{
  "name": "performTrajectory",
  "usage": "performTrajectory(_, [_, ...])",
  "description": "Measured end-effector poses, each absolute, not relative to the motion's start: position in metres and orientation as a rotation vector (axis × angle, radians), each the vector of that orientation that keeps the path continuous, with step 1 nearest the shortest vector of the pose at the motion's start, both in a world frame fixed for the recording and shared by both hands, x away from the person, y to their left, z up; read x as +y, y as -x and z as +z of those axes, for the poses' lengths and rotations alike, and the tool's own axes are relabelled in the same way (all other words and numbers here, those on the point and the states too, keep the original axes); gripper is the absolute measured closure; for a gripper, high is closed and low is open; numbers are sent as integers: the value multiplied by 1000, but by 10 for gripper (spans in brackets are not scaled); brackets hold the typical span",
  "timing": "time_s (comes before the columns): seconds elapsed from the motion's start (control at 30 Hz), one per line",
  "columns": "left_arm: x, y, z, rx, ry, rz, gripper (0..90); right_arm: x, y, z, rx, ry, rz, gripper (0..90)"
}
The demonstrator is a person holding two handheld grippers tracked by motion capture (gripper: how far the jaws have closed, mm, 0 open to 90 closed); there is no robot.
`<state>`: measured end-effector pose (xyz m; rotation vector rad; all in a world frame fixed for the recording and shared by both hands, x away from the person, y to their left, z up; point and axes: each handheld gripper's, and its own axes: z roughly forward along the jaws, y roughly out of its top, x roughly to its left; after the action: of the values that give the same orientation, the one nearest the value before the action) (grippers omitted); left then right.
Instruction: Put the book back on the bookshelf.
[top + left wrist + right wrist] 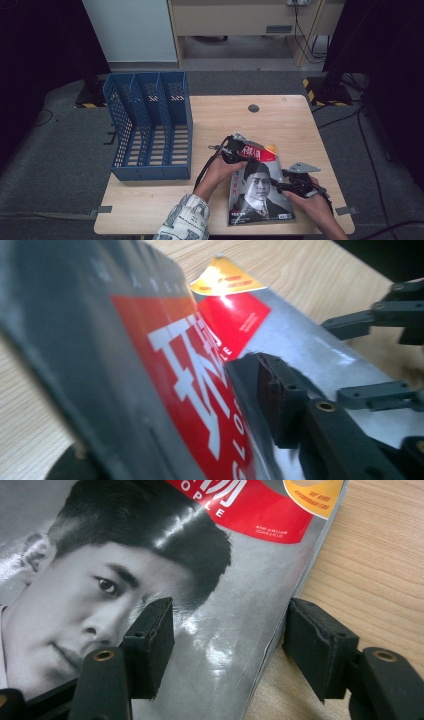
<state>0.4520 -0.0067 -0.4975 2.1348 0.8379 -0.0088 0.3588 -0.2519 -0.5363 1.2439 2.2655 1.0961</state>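
A magazine [257,187] with a grey portrait cover and a red title band lies on the wooden table [280,120], near the front edge. My left gripper [239,152] is at its far left corner. In the left gripper view that corner [165,370] is lifted between the jaws, one pad [272,390] lies against the cover and the other jaw is hidden under the page, with a gap still between them. My right gripper [279,186] stands open astride the magazine's right edge [280,630], one jaw over the cover and one over the bare wood.
A blue three-slot file rack [150,125] stands on the table's left part, its open side facing up. A dark round cable hole [253,108] sits near the far edge. Bare wood stretches between the rack and the magazine. The right gripper [335,359] also appears in the left gripper view.
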Motion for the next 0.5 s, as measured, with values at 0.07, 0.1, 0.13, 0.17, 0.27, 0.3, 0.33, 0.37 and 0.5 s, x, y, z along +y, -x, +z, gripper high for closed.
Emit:
performTrajectory(0.07, [-7,-452,-496,844,-2139,-13,691,-252,-359,-536,2265,-1244,1096,368])
performTrajectory(0.1, [-7,-452,-496,848,-2142,-13,705,-252,-359,-536,2265,-1243,1096,368])
performTrajectory(0.13, [-8,-452,-496,855,-2149,-7,712,-252,-359,-536,2266,-1244,1097,368])
performTrajectory(0.17, [-8,-452,-496,864,-2153,-9,726,-252,-359,-536,2265,-1243,1095,367])
performTrajectory(0.27, [-7,-452,-496,887,-2157,-8,766,-252,-359,-536,2265,-1243,1095,366])
performTrajectory(0.3, [-7,-451,-495,888,-2161,-1,790,-252,-359,-536,2264,-1242,1095,364])
performTrajectory(0.33, [-7,-451,-495,884,-2161,-1,797,-251,-359,-536,2265,-1246,1096,362])
performTrajectory(0.37, [-7,-451,-494,883,-2160,1,804,-251,-359,-536,2265,-1246,1095,361])
performTrajectory(0.5, [-9,-451,-491,886,-2163,8,812,-251,-359,-536,2266,-1244,1092,356])
